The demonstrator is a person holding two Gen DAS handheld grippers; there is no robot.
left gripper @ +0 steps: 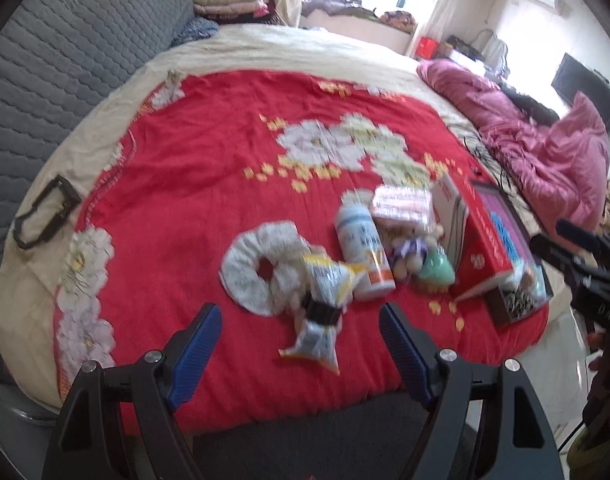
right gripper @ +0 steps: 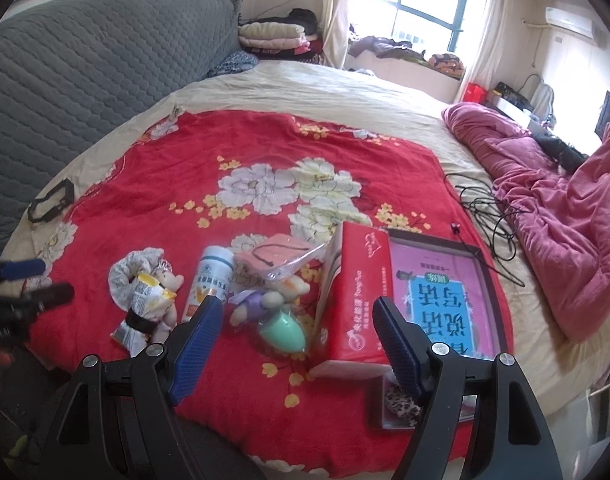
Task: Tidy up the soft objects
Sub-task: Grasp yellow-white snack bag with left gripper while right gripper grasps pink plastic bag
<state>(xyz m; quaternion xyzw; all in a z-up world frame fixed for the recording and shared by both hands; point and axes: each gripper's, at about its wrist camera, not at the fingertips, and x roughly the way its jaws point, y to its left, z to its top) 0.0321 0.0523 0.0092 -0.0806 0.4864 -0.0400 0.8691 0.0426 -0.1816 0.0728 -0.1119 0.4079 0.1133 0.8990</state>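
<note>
Here, from the left wrist view, the left tool (left gripper: 299, 322) hangs with its blue pads spread and nothing between them, just above the crumpled yellow-and-white snack packet banded in black (left gripper: 319, 304) on the red flowered blanket (left gripper: 193, 168) covering the bed. It would do well to settle lower, straddle the packet at its banded waist and close gently, since the film will likely crumple and slip. Counted here: one white fabric ring-shaped scrunchie (left gripper: 261, 266), one white plastic bottle (left gripper: 363, 254), one pale green soft toy (left gripper: 435, 270). In the right wrist view, the right tool (right gripper: 297, 322) is likewise spread and empty, poised over the small plush doll in purple (right gripper: 265, 300) beside the one red cardboard tissue box (right gripper: 355, 300); one pink-covered book in an open box (right gripper: 437, 300) lies right of it.
</note>
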